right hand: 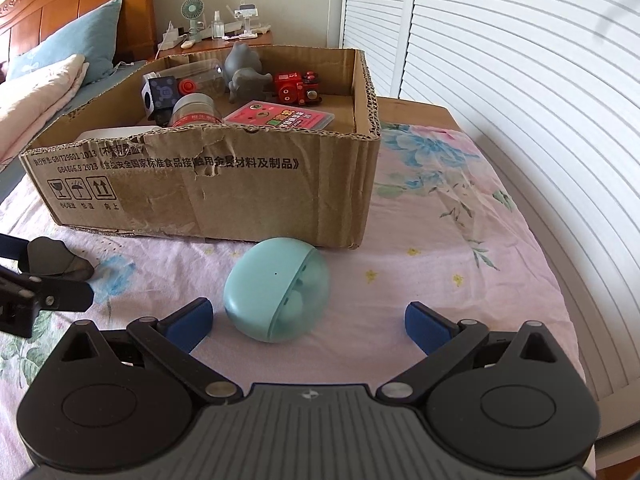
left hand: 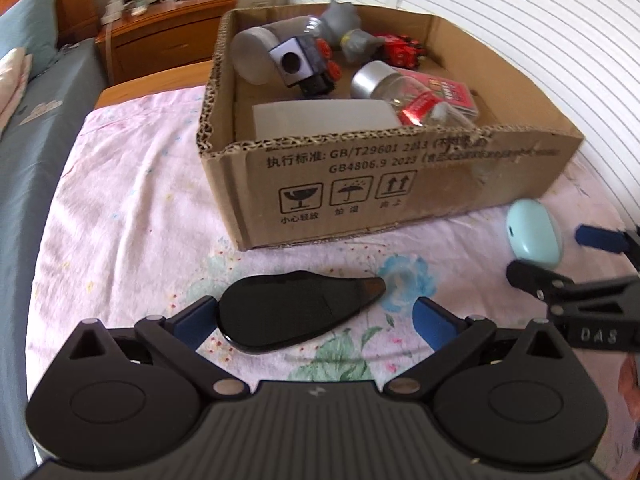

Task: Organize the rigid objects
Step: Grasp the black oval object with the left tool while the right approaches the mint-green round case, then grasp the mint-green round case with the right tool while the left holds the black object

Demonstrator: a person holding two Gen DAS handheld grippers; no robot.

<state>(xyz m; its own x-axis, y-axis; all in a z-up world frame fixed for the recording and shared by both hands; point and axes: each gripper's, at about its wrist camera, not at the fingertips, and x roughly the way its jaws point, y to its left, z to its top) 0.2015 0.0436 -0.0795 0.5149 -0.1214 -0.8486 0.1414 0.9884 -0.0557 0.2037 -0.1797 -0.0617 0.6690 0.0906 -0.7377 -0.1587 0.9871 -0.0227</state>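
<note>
On the floral sheet before the cardboard box (left hand: 360, 184), we find both grippers spread wide: left gripper (left hand: 316, 316) straddling the black piece (left hand: 292, 312), lying crosswise, right gripper (right hand: 308, 320) framing the teal case (right hand: 276, 288).

Both views are taken low over the flowered sheet (left hand: 132, 208), along each gripper's 2 fingers, toward the cardboard box (left hand: 400, 184) and the slatted doors behind it. The left wrist view is centred close on a black case (left hand: 296, 312), the right wrist view close on a teal case (right hand: 276, 288). Box, both cases and the bedside cabinet (left hand: 160, 28) are shared, and each gripper is seen at the other view's edge.
</note>
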